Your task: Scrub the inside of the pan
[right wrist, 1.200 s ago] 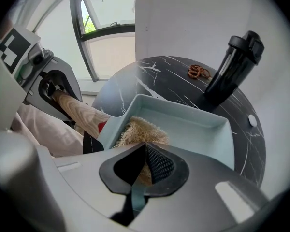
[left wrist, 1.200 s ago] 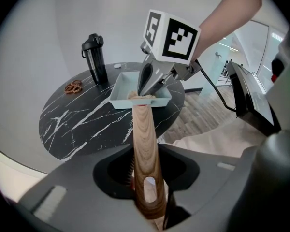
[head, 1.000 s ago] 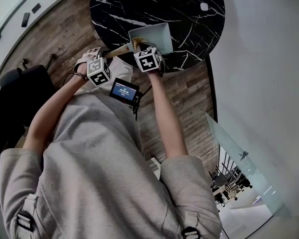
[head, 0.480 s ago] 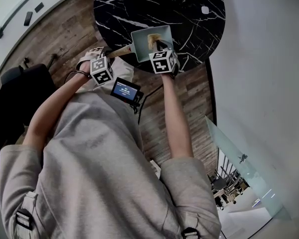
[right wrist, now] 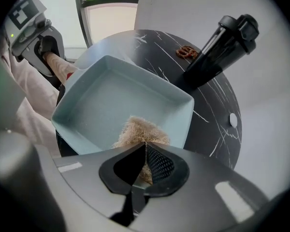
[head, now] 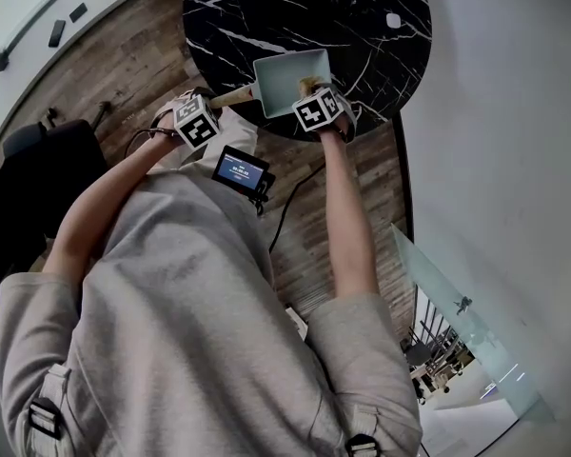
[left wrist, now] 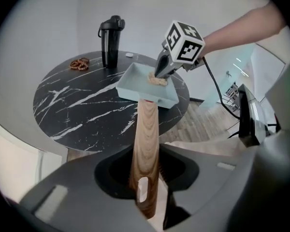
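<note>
The pale blue square pan [right wrist: 111,93] lies in the upper middle of the head view, over the near edge of the round black marble tabletop [left wrist: 77,105]; whether its base rests flat there cannot be told. Inside it, a tan fibrous scrubber [right wrist: 137,132] sits low on the floor, close against the wall nearest the right gripper [right wrist: 145,153], whose jaws are pinched together on the pad. The rest of the floor and the other three walls look bare. The wooden handle [left wrist: 146,144] runs back toward the person and is clamped between the jaws of the left gripper [left wrist: 146,175], which braces the pan.

To scrub well, the left gripper's clamp likely needs to stay firm so the pan does not swivel or slip off the tabletop edge under the strokes. The right gripper should press the pad flat to the floor and sweep it in overlapping passes toward the far corners, then along each wall. The pinch holds only a small part of the pad, so hard sideways drags could pull it loose. A black bottle [left wrist: 111,40] and some pretzels [left wrist: 79,63] stand well apart at the tabletop's far side, out of the way
</note>
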`<state>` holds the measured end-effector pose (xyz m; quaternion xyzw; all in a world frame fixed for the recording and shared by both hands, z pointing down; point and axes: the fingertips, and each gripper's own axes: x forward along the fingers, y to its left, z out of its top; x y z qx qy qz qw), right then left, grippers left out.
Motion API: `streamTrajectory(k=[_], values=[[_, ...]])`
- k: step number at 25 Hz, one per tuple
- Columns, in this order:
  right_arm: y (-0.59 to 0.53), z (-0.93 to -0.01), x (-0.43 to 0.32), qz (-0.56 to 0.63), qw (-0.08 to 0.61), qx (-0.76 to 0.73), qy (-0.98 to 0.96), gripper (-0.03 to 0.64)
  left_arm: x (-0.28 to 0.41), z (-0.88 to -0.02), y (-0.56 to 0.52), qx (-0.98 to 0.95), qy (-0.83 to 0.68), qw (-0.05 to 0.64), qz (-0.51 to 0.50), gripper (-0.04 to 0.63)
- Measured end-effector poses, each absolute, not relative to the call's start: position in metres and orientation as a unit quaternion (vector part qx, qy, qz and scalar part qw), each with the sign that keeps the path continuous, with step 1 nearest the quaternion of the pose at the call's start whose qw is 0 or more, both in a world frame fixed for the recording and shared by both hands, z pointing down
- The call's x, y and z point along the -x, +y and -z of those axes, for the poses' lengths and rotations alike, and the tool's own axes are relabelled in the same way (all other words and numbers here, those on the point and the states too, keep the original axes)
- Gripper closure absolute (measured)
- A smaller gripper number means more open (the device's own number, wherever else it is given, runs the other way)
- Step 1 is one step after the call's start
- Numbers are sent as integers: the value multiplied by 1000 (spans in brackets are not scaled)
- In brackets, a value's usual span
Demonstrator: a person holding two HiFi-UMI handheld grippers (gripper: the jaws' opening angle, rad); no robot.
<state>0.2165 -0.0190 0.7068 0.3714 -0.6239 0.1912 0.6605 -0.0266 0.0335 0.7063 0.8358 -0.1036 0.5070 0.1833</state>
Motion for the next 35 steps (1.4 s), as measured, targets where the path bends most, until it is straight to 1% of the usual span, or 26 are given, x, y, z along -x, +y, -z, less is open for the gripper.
streamTrajectory(k=[7, 15, 19, 23, 25, 27, 30, 33, 35], values=[[-7, -707, -185, -224, 645, -338, -648, 595, 27, -706, 33, -834, -110, 181, -510, 480], [11, -708, -130, -265, 590, -325, -690, 595, 27, -708, 33, -832, -107, 189, -511, 479], [15, -708, -112, -271, 578, -314, -703, 595, 27, -708, 35, -829, -98, 199, -513, 483], [13, -702, -112, -277, 527, -348, -724, 595, 28, -709, 41, -829, -93, 207, -511, 486], [6, -692, -124, -245, 514, -395, -721, 594, 28, -710, 41, -830, -90, 195, -515, 488], [-3, -680, -148, -176, 536, -446, -694, 594, 28, -709, 40, -829, -86, 180, -522, 489], [-5, -683, -184, -86, 608, -468, -636, 594, 31, -711, 40, -824, -74, 160, -539, 491], [-5, -703, -199, -76, 655, -448, -604, 595, 35, -712, 40, -817, -61, 130, -559, 494], [-6, -710, -209, -94, 663, -450, -591, 595, 33, -711, 39, -815, -57, 116, -564, 495]])
